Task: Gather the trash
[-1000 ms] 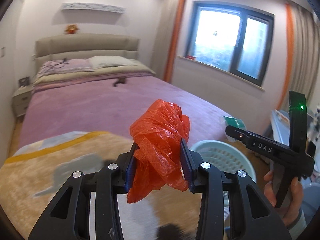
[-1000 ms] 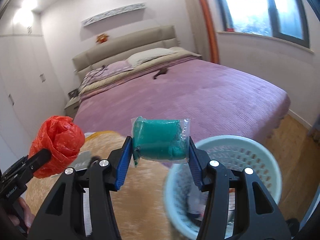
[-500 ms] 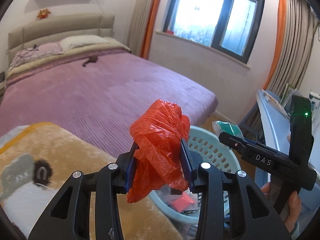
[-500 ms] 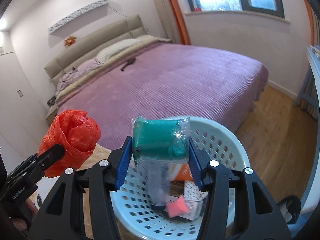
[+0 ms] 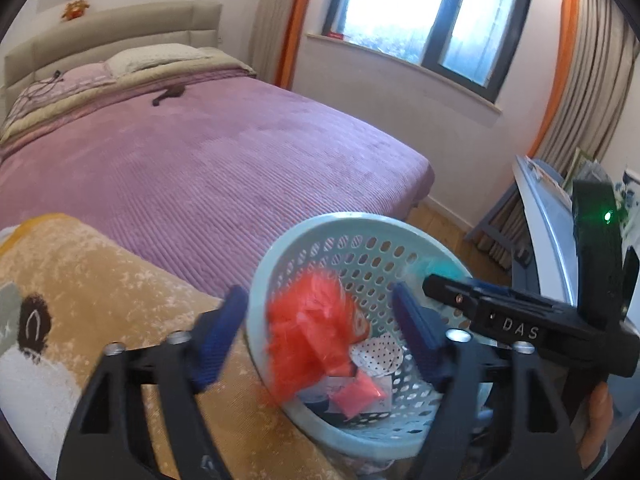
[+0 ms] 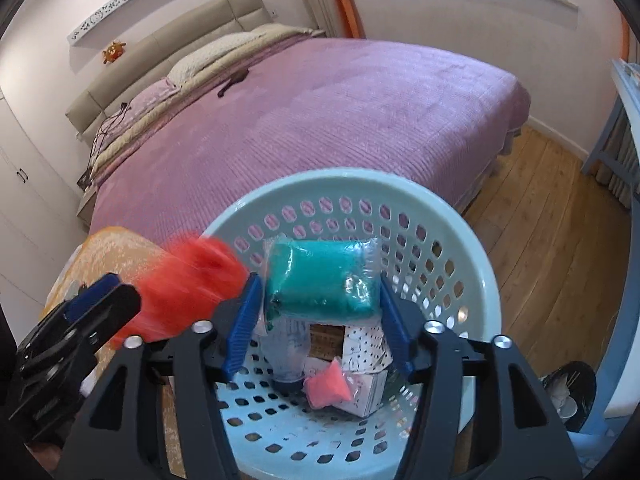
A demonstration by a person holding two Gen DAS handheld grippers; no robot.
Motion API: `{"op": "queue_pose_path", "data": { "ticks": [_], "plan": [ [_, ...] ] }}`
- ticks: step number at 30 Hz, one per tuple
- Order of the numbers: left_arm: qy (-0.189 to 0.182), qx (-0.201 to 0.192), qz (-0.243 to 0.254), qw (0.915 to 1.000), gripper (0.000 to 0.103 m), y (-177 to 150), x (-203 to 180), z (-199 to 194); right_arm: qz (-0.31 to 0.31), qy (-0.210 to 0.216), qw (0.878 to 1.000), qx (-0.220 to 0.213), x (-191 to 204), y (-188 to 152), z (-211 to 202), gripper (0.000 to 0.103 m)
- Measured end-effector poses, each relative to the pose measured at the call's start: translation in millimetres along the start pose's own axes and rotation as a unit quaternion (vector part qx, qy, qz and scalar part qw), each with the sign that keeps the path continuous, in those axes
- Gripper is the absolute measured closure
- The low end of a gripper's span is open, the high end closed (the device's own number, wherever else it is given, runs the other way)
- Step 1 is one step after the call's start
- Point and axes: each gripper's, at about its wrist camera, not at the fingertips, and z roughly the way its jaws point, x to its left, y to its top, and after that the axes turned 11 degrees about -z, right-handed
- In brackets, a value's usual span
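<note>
Inside pale blue basket [image 6: 472,264], patterned cartons [image 6: 366,350], pink packet [image 6: 326,386], bottle [image 6: 286,356]

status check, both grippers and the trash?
Left hand-held gripper open, red plastic bag loose over the basket. Right hand-held gripper shut on green packet. Nothing blocking.

Two black two-finger grippers with blue pads: the left gripper [image 5: 320,336] and the right gripper [image 6: 322,320]. One round pale-blue perforated plastic basket [image 6: 472,264]. One crumpled red plastic bag [image 5: 308,336]. One teal packet in clear wrap [image 6: 322,282]. One small pink packet [image 6: 328,386] lies in the basket. One bed with a purple ribbed cover [image 5: 192,168]. Two pillows at its head, one pink [image 5: 64,84], one cream [image 5: 156,58]. One dark-framed window [image 5: 432,20].
</note>
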Motion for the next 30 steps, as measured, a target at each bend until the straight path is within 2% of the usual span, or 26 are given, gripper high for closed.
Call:
{"op": "queue_pose_path", "data": {
  "ticks": [2,6,10,16,22,30],
  "plan": [
    [-0.011,-0.003,-0.003,0.9999,0.026,-1.6,1.5,-9.2,-0.001,0.004,1.0,-0.009,0.7,-2.5,-7.2,0.038],
    [-0.003,-0.027,0.005,0.9996,0.019,-6.3,-2.2,-31.2,0.001,0.011,1.0,-0.027,3.8,-5.3,-25.4,0.038],
    [-0.005,-0.056,-0.004,0.9984,0.017,-16.8,-0.2,-61.8,-0.008,0.018,0.999,-0.05,10.5,-7.7,-48.5,0.038],
    [0.025,-0.105,-0.009,0.9941,0.015,-33.3,1.6,-101.9,-0.032,0.027,0.995,-0.086,33.5,-16.5,-82.7,0.035],
    [0.092,-0.177,0.01,0.9799,0.013,-63.8,8.8,-136.4,-0.05,-0.012,0.986,-0.16,56.6,-38.8,-118.1,0.032],
    [0.152,-0.239,-0.016,0.9589,0.013,-99.9,26.8,-160.6,-0.077,-0.042,0.97,-0.228,74.4,-70.7,-146.2,0.032]
  ]
}}
